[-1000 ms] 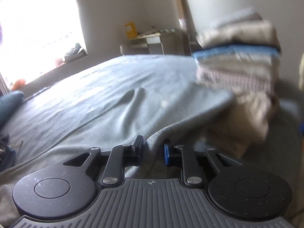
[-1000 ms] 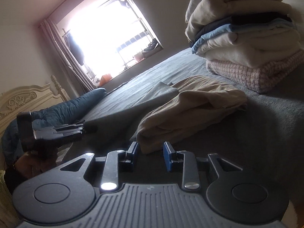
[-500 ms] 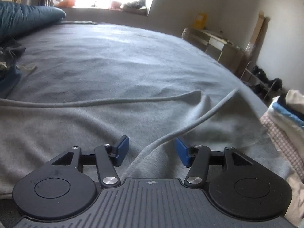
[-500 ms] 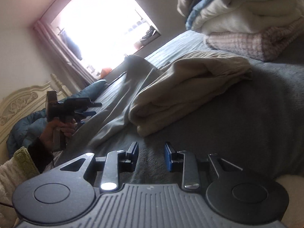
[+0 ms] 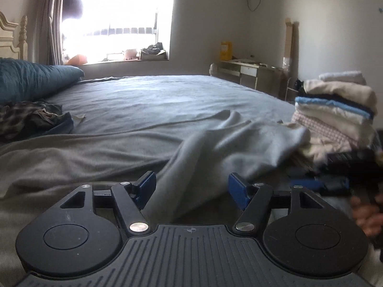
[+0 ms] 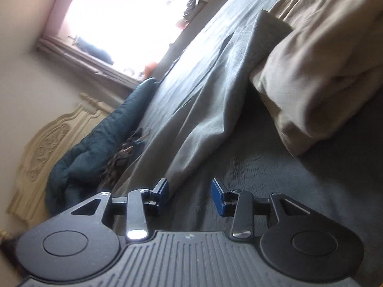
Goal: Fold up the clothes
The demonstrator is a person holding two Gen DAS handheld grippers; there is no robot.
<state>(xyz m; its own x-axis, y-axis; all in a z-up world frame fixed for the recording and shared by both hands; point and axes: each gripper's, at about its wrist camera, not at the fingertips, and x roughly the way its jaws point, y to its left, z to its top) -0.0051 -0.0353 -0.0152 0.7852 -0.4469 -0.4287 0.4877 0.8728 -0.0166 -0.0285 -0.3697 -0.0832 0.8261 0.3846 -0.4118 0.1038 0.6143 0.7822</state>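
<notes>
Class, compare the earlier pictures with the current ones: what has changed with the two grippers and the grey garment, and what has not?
The left gripper opened wide, letting go of the grey garment, which now lies slack between its fingers. The right gripper also opened wider, nearing the garment's edge. The folded stack and beige garment stayed put.

Matt grey cloth garment; fuzzy bedcover; carved wooden headboard.

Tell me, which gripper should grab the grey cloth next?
Probably the left gripper: its open jaws already straddle the grey garment. The right gripper, also open, has only the garment's edge by one finger.
</notes>
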